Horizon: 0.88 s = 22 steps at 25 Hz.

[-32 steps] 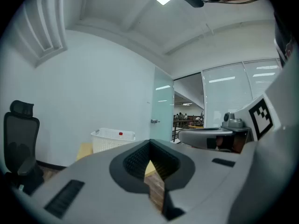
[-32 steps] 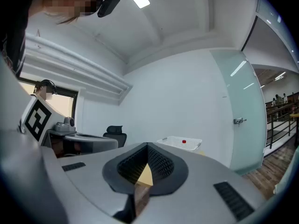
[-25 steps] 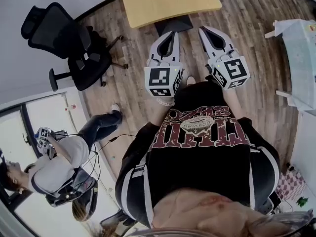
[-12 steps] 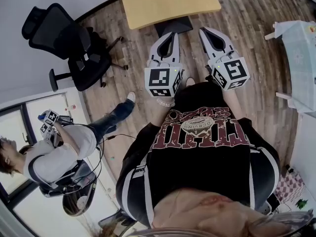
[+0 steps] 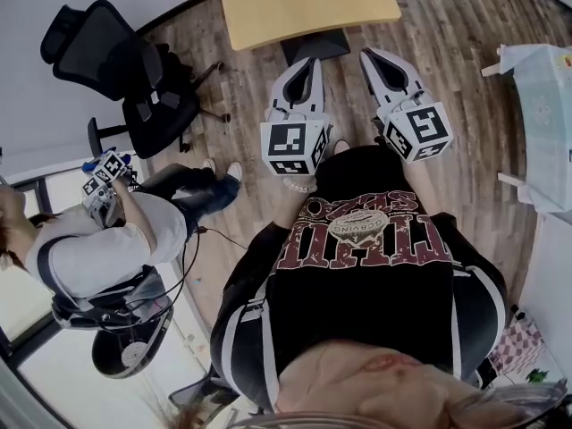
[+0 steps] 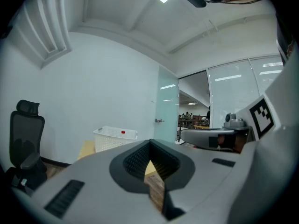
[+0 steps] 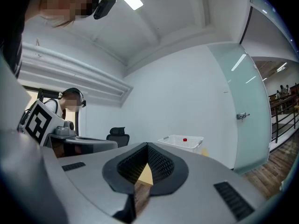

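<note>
Yellow table (image 5: 304, 7) stands on wooden floor (image 5: 456, 123), near left gripper (image 5: 312, 61) and right gripper (image 5: 369, 54), both closed, empty.

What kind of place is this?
Probably an office or lab room: a black swivel chair stands on the wood floor, a light wooden table sits ahead, and there are glass partitions beside a frosted door.

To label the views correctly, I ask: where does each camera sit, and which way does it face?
Head view: on the person's head, facing steeply down; shows black shirt, left gripper, right gripper.
Left gripper view: on the left gripper, facing along its shut jaws to the white basket.
Right gripper view: on the right gripper, facing likewise along shut jaws.
Both gripper views share basket and office chair.
</note>
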Each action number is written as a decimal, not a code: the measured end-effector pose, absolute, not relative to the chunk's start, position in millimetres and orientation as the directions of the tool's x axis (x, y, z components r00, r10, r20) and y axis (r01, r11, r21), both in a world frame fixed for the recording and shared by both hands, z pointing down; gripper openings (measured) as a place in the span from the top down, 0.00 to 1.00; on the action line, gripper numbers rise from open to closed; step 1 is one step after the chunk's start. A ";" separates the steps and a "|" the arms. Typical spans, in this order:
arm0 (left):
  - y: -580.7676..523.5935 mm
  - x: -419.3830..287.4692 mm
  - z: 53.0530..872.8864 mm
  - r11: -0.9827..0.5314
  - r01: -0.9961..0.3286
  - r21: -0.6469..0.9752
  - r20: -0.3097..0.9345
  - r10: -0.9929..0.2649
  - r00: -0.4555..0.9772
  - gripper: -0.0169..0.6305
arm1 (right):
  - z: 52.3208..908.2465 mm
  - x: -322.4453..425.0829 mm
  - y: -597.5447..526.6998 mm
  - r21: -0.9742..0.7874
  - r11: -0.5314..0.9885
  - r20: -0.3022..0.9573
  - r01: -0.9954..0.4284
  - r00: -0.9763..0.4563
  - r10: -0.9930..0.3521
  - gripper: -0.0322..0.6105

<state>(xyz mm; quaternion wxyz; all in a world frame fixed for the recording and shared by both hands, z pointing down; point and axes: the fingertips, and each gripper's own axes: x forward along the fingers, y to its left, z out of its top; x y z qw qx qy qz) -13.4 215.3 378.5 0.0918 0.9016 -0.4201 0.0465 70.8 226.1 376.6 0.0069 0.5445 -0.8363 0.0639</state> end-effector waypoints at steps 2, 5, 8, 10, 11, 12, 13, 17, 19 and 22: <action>213.5 -12.1 379.2 -0.627 -0.769 0.125 0.162 -0.751 0.639 0.90 | 377.6 71.7 224.6 -0.102 0.403 0.082 -0.909 -0.412 -0.908 0.92; 211.7 -9.7 378.8 -0.623 -0.772 0.125 0.162 -0.755 0.635 0.90 | 378.4 75.5 223.1 -0.109 0.403 0.082 -0.909 -0.412 -0.907 0.92; 211.2 -6.9 378.9 -0.621 -0.774 0.123 0.162 -0.757 0.633 0.90 | 378.8 80.1 222.3 -0.110 0.402 0.081 -0.909 -0.411 -0.908 0.92; 210.1 -6.9 380.2 -0.620 -0.775 0.125 0.162 -0.758 0.632 0.90 | 379.7 80.6 220.8 -0.112 0.403 0.079 -0.908 -0.413 -0.907 0.92; 209.3 -7.3 380.9 -0.619 -0.775 0.126 0.163 -0.758 0.632 0.90 | 380.2 80.3 220.0 -0.114 0.405 0.079 -0.907 -0.414 -0.907 0.92; 208.4 -7.7 381.4 -0.618 -0.776 0.127 0.164 -0.758 0.631 0.90 | 380.6 79.8 219.1 -0.115 0.406 0.080 -0.907 -0.416 -0.906 0.92; 207.1 -8.1 381.7 -0.618 -0.776 0.127 0.165 -0.758 0.631 0.90 | 380.9 79.3 217.9 -0.116 0.407 0.081 -0.906 -0.417 -0.905 0.92; 201.8 -9.6 381.6 -0.618 -0.775 0.129 0.165 -0.757 0.632 0.90 | 381.0 77.4 212.8 -0.118 0.407 0.083 -0.906 -0.417 -0.905 0.92; 199.9 -10.3 380.6 -0.620 -0.774 0.130 0.166 -0.756 0.633 0.90 | 379.8 76.5 211.1 -0.118 0.406 0.083 -0.906 -0.417 -0.905 0.92; 193.2 -11.1 380.8 -0.623 -0.771 0.131 0.167 -0.753 0.637 0.90 | 379.9 75.2 204.8 -0.120 0.404 0.086 -0.907 -0.415 -0.906 0.92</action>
